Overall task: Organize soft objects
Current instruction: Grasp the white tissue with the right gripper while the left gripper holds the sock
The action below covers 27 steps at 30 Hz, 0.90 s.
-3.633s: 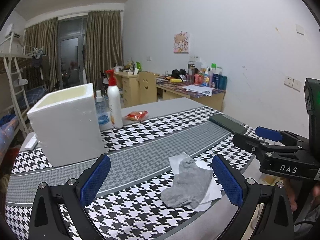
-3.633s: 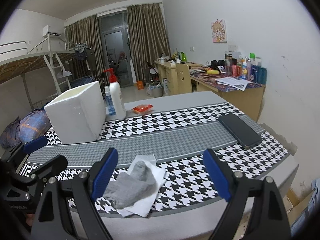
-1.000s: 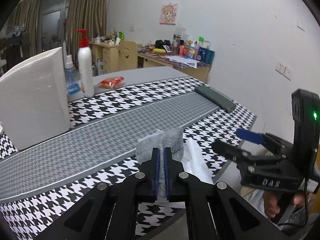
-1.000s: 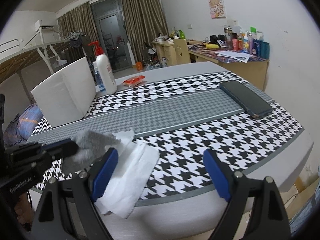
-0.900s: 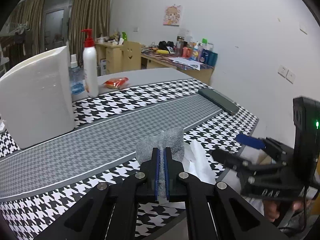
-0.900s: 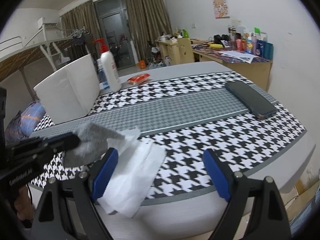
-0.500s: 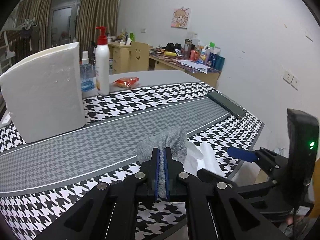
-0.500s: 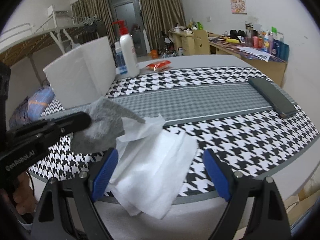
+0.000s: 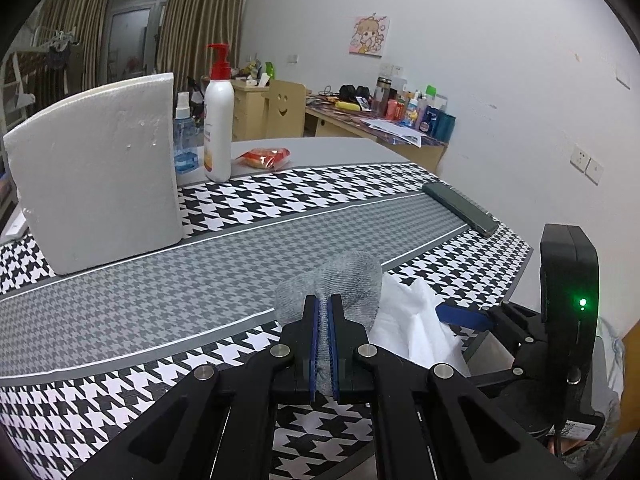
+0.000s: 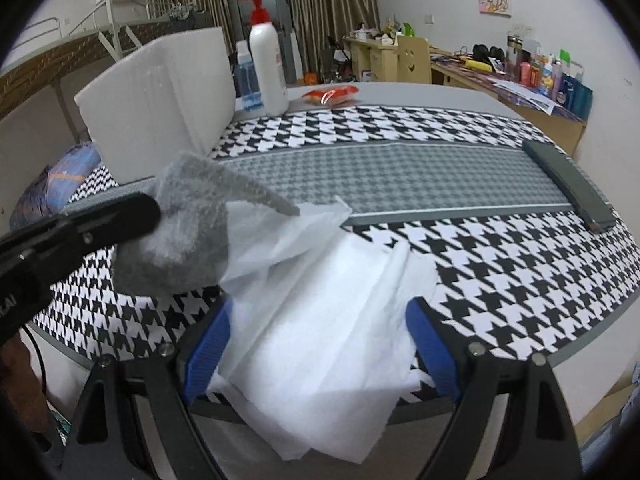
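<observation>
My left gripper (image 9: 324,312) is shut on a grey sock (image 9: 348,280) and holds it lifted above the near table edge. The sock also shows in the right wrist view (image 10: 188,236), hanging from the left gripper (image 10: 152,212). A white tissue sheet (image 10: 320,320) lies on the houndstooth cloth at the near edge; one corner is raised against the sock. It also shows in the left wrist view (image 9: 412,332). My right gripper (image 10: 320,344) is open with its blue pads on either side of the tissue. It also shows in the left wrist view (image 9: 460,316).
A white foam box (image 9: 100,176) stands at the back left. Behind it are a pump bottle (image 9: 218,120), a small blue spray bottle (image 9: 186,140) and a red snack packet (image 9: 266,157). A dark phone (image 9: 460,208) lies at the right edge of the table (image 9: 160,292).
My left gripper closed on the sock and lifted it off the tissue. My right gripper moved forward until its open fingers straddle the tissue.
</observation>
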Available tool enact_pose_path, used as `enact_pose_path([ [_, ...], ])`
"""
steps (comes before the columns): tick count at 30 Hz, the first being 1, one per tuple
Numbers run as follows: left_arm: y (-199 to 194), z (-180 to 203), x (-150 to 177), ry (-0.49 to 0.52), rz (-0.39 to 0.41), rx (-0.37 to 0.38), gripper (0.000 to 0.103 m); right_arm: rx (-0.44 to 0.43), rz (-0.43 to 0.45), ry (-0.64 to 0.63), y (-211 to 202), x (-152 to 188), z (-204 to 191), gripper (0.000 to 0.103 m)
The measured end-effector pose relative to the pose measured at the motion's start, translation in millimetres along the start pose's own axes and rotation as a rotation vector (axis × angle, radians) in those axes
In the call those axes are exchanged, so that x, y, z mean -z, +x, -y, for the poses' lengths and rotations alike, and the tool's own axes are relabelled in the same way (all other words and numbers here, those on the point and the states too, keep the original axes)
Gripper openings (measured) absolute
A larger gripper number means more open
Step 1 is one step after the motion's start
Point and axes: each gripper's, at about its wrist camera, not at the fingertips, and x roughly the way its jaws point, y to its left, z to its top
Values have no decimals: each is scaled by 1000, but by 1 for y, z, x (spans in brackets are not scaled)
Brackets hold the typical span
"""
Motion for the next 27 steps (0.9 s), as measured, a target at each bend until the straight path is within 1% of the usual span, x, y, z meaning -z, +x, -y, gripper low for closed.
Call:
enact_pose_path([
  [5, 0, -2, 1, -3, -2, -3, 5, 39, -4, -36, 2, 0, -7, 89],
  [6, -1, -2, 1, -3, -1, -4, 5, 47, -5, -41, 3, -1, -9, 88],
  [8, -2, -4, 1, -6, 0, -8, 5, 85, -4, -60, 3, 0, -11, 79],
  [9, -4, -5, 1, -8, 3, -10, 5, 79, -2, -60, 2, 0, -10, 76],
  [11, -6, -5, 1, -9, 7, -14, 5, 84, -1, -60, -1, -1, -9, 59],
  [12, -6, -6, 1, -10, 9, -14, 5, 84, -3, -60, -2, -1, -9, 55],
  [14, -7, -6, 1, -13, 12, -17, 5, 83, -5, -70, -4, -1, -8, 41],
  [17, -11, -7, 1, -15, 18, -23, 5, 81, -6, -80, -6, 1, -9, 31],
  [21, -14, -8, 1, -17, 24, -28, 5, 86, -6, -64, -7, 1, -6, 22],
  [23, -15, -8, 1, -20, 25, -29, 5, 86, -7, -47, -7, 0, -2, 14],
  [27, -19, -9, 1, -19, 34, -36, 5, 82, -2, -18, -8, -1, 6, 11],
])
